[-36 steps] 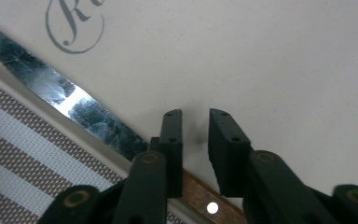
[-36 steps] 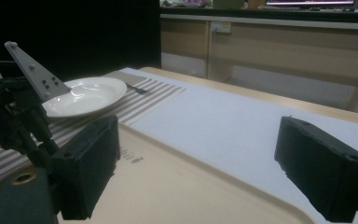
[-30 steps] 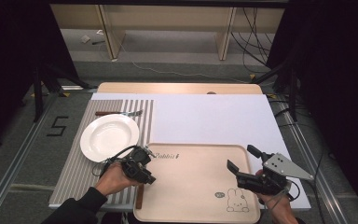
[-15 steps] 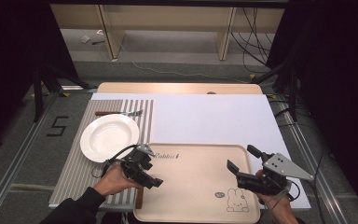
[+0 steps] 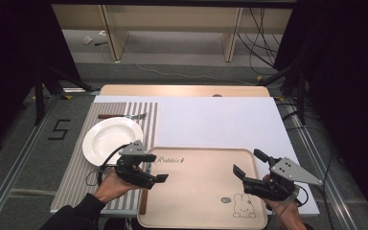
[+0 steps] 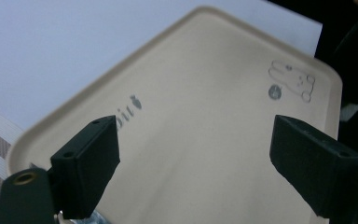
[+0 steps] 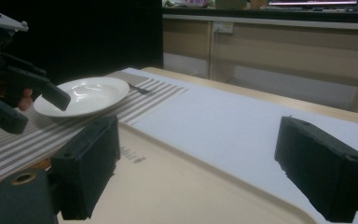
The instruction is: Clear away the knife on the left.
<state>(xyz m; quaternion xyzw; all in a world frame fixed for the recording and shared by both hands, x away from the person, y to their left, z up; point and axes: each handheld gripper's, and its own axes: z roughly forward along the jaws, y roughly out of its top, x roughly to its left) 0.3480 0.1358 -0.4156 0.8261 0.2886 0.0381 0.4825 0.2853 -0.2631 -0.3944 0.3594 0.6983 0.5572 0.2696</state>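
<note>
Striped placemat [image 5: 76, 167] sits at the left of the surface, under a white plate [image 5: 110, 140]. A knife [image 5: 122, 116] lies on the mat just beyond the plate, brown handle to the left, well apart from both grippers. The right gripper view shows the same plate [image 7: 86, 95] on the stripes.

Left gripper [image 5: 154, 167] hangs over the tray's left edge, near the plate but not touching it. Its jaws have just been opening and now stand wide apart with nothing between them. In the left gripper view, left gripper [image 6: 193, 158] looks down on bare tray between its two black jaws. A thin brown stick [image 5: 143, 201] lies along the tray's left edge below that hand; cannot tell what it is.

Tray [image 5: 196, 191] is beige, nearest the person, centre-right on the white sheet [image 5: 211, 120], its left edge beside the mat. It has "Rabbit" lettering at its far left corner and a rabbit drawing at its near right corner. Nothing lies in it.

Right gripper [image 5: 248, 166] hovers over the tray's right edge, pointing left across it. Jaws apart, nothing between them. The right gripper view confirms it: right gripper [image 7: 196, 168], wide gap, tray rim [image 7: 177, 154] and white sheet seen through it.
</note>
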